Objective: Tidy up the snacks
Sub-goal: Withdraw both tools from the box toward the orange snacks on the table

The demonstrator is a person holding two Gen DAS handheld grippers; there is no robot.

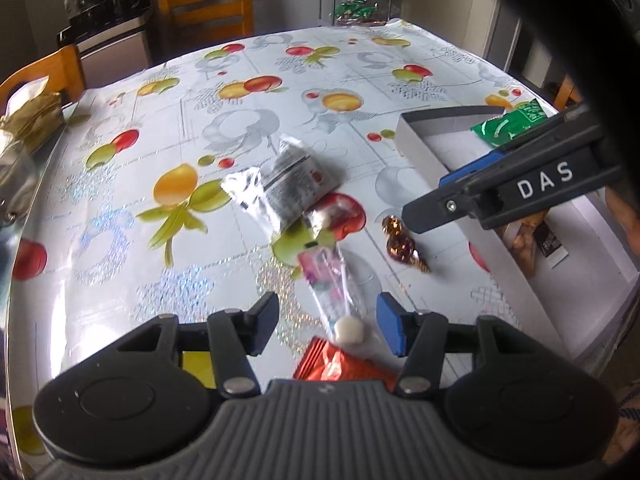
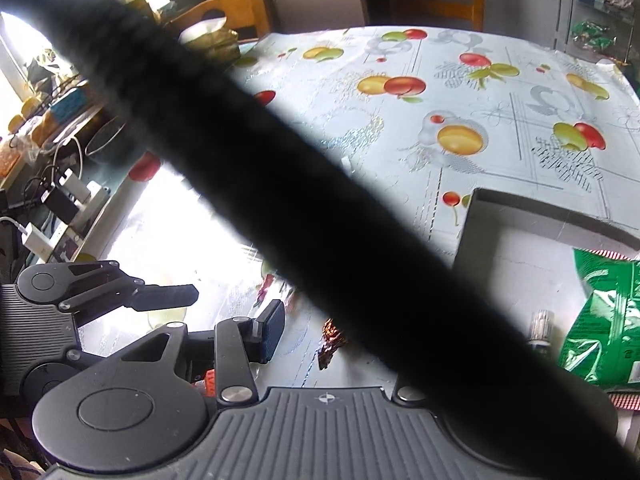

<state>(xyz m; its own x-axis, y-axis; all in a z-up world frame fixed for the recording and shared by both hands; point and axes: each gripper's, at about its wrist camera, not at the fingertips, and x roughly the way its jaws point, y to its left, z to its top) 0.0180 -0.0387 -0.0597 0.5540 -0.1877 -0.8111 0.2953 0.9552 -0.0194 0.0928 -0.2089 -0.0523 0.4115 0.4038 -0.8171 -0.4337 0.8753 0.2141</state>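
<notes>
My left gripper (image 1: 328, 320) is open low over the fruit-print table (image 1: 120, 208). A clear packet with a white ball sweet (image 1: 349, 330) lies between its fingers, untouched by the pads. A red packet (image 1: 340, 364) lies just under it. Farther off lie a silver packet (image 1: 288, 184) and a brown-gold wrapped sweet (image 1: 400, 244) (image 2: 331, 340). My right gripper (image 1: 424, 198) (image 2: 328, 320) hangs open and empty beside the white box (image 1: 416, 148) (image 2: 480, 232), which holds a green packet (image 1: 508, 124) (image 2: 604, 320). A dark blurred band (image 2: 320, 208) hides its right finger.
Wooden chairs (image 1: 208, 4) stand at the far side, and a clear rack of sweets (image 1: 356, 4) stands at the far table corner. A crumpled paper bag (image 1: 32, 116) sits at the left edge. A finger of my left gripper (image 2: 168, 295) shows low on the left.
</notes>
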